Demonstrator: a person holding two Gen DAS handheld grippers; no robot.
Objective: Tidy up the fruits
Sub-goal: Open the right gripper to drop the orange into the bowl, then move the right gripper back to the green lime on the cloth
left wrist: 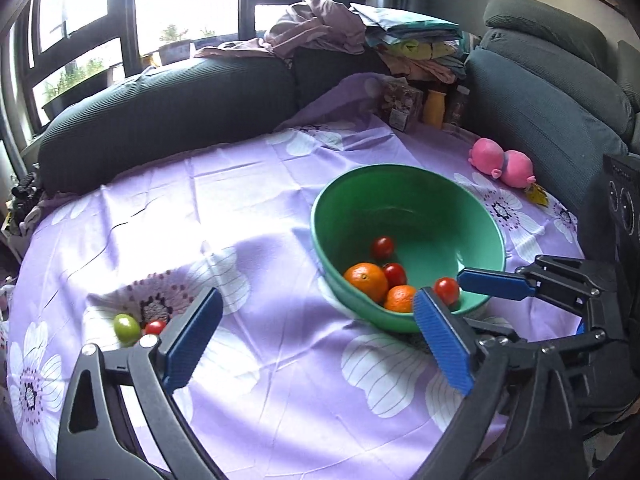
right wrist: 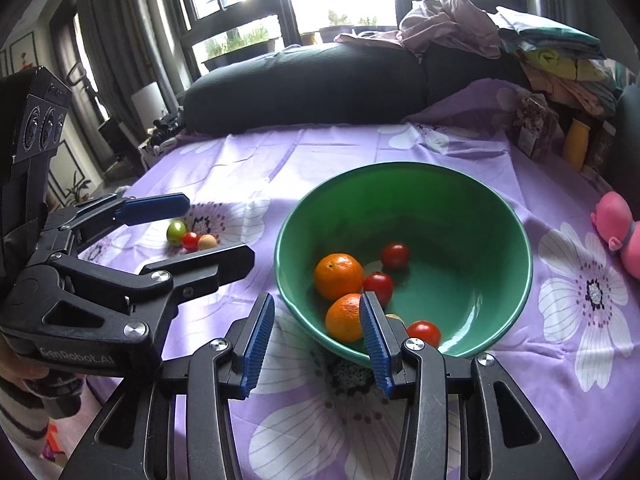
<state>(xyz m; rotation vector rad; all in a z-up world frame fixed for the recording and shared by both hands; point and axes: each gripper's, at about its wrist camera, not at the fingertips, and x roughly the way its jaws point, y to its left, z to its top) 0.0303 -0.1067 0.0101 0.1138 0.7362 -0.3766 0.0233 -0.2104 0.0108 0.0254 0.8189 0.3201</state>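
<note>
Sitting tilted on the lilac flowered cloth (right wrist: 280, 152), the green bowl (right wrist: 496, 216) holds two oranges (right wrist: 338, 276) and three cherry tomatoes (right wrist: 394, 255); one orange and one tomato lie against the near wall, low in the tilt. Away to the bowl's left on the cloth lies a small cluster: a green fruit (right wrist: 176, 232), a red tomato (right wrist: 190, 241) and a pale tan one (right wrist: 207, 242), touching or nearly so.

The right gripper (right wrist: 316, 340) hangs over the bowl's near rim with its blue ribbed fingers (right wrist: 258, 344) partly apart and nothing between them; whether the right-hand one touches the rim or the near orange cannot be told.

The left gripper (left wrist: 316, 336) stands spread wide, empty, its jaws gripping nothing, over the cloth between the loose cluster and the bowl.

Beyond, a pink plush toy (left wrist: 502, 162) lies on the cloth near the dark sofa (left wrist: 160, 116).
</note>
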